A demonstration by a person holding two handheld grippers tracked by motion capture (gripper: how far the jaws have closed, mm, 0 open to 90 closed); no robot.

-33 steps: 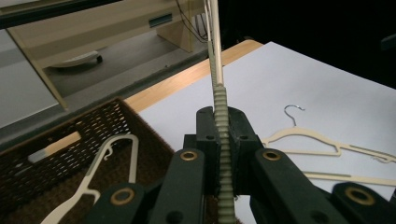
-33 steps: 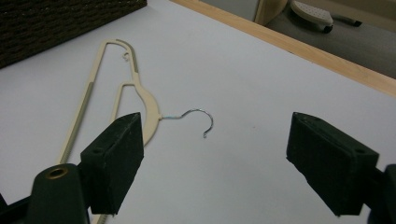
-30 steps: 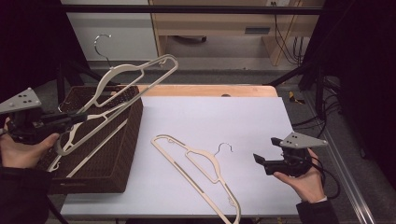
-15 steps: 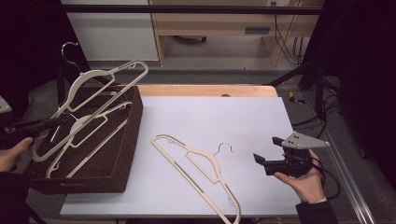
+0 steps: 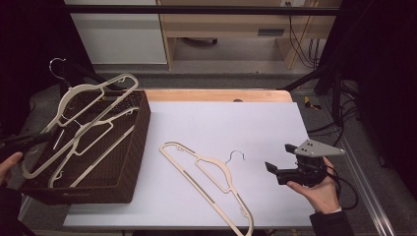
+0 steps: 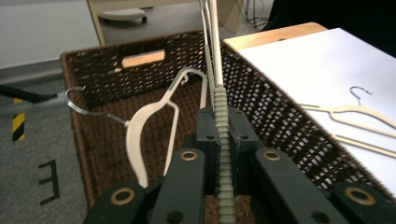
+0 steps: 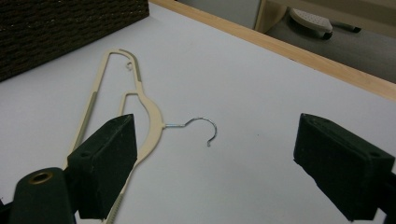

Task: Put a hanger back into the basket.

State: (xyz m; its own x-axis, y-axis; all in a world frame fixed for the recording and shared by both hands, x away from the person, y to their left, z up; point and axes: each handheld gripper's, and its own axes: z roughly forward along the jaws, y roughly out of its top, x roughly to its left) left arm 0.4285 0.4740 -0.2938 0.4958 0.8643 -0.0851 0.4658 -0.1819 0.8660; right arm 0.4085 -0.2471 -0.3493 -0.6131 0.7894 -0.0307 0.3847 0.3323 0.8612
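Note:
My left gripper is at the far left, over a brown wicker basket. Its jaws are shut on the ribbed bar of a cream hanger, which slants up and away with its metal hook high over the basket's far end. In the left gripper view the ribbed bar runs straight between the closed jaws. A second cream hanger lies inside the basket. A third cream hanger lies flat on the white table. My right gripper stands open just right of that third hanger's hook, with nothing between its jaws.
The white table top has a wooden strip along its far edge. The basket wall stands left of the lying hanger. Black stand legs and cables are off the table's right side.
My left hand has moved left and down, bringing the held hanger lower over the basket. The right gripper and the hanger on the table have stayed put.

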